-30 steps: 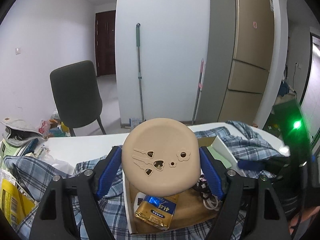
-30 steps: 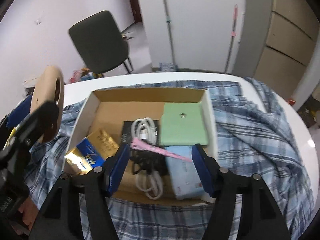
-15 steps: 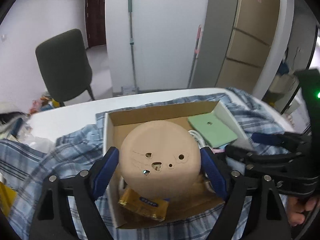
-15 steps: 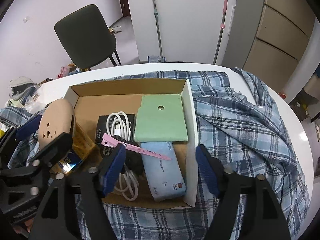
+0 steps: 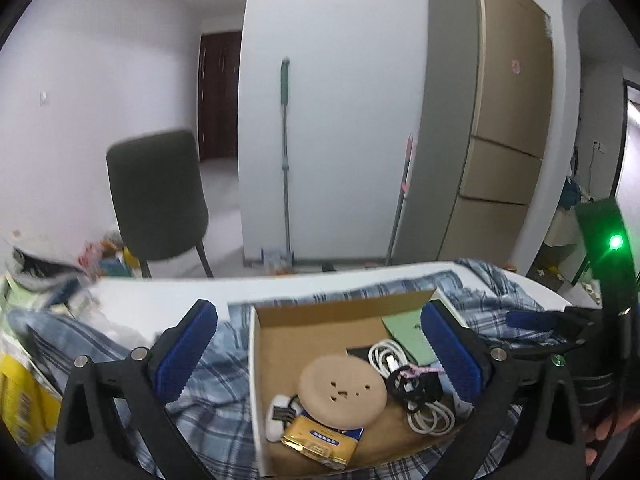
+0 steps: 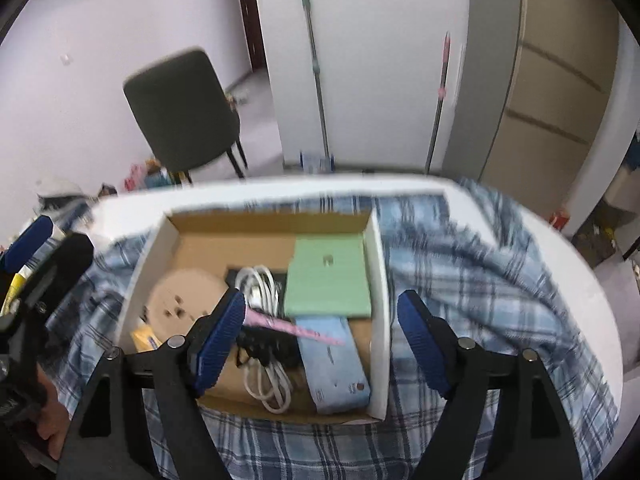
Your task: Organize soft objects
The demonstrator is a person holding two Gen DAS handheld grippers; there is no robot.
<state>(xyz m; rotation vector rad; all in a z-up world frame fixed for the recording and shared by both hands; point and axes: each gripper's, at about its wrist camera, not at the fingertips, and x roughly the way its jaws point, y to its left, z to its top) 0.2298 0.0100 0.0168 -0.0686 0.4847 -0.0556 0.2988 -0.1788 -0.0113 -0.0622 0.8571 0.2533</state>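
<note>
A round beige pad (image 5: 343,393) with small cut-outs lies in the open cardboard box (image 5: 340,311), resting on a gold and blue packet (image 5: 322,438). It also shows in the right wrist view (image 6: 182,300). My left gripper (image 5: 320,350) is open and empty above the box's near left part. My right gripper (image 6: 320,334) is open and empty over the box's front right wall (image 6: 378,300). The box also holds a green pouch (image 6: 328,278), white cables (image 6: 260,284), a pink clip (image 6: 288,325) and a blue tissue pack (image 6: 334,364).
The box sits on a blue plaid shirt (image 6: 460,264) spread over a white table (image 5: 152,294). Clutter and a yellow bag (image 5: 20,392) lie at the table's left. A dark chair (image 5: 156,196), mops and a fridge (image 5: 492,128) stand behind.
My left gripper opened and let go of the beige pad, which now lies in the box. Both grippers pulled back and tilted up from the box.
</note>
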